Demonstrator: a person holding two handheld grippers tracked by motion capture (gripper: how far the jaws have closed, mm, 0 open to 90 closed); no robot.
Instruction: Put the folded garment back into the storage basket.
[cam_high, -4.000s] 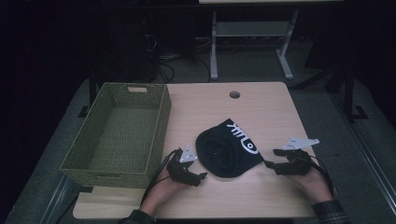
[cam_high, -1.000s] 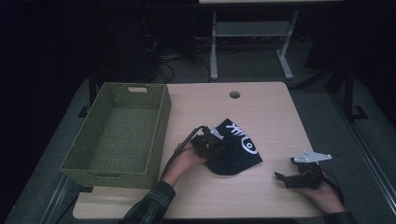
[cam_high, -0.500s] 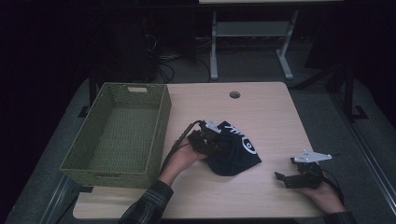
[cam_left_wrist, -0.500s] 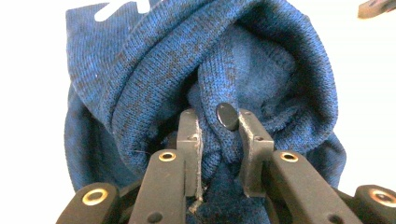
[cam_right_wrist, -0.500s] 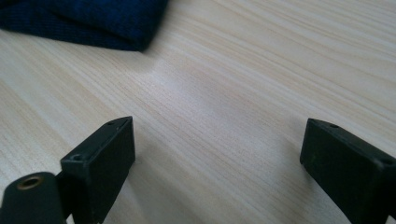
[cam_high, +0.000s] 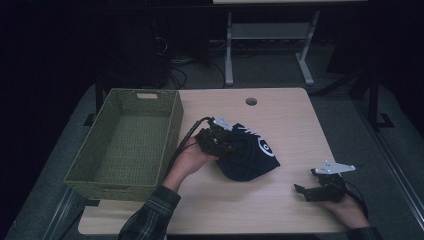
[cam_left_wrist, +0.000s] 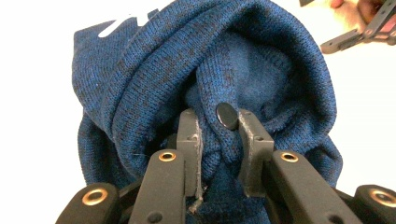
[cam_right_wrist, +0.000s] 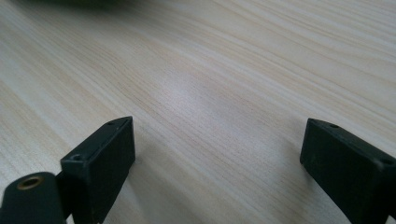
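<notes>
Knit beanie (cam_left_wrist: 205, 70) (blue, ribbed) pinched by left gripper (cam_left_wrist: 217, 133)

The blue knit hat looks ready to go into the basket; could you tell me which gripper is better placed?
Left. The left gripper is already shut on the hat, beside the basket; the right gripper stands open, apart.

The left gripper (cam_left_wrist: 217, 135) pinches a fold of the blue knit hat (cam_left_wrist: 140, 79), apparently near its button (cam_left_wrist: 227, 115).
</notes>
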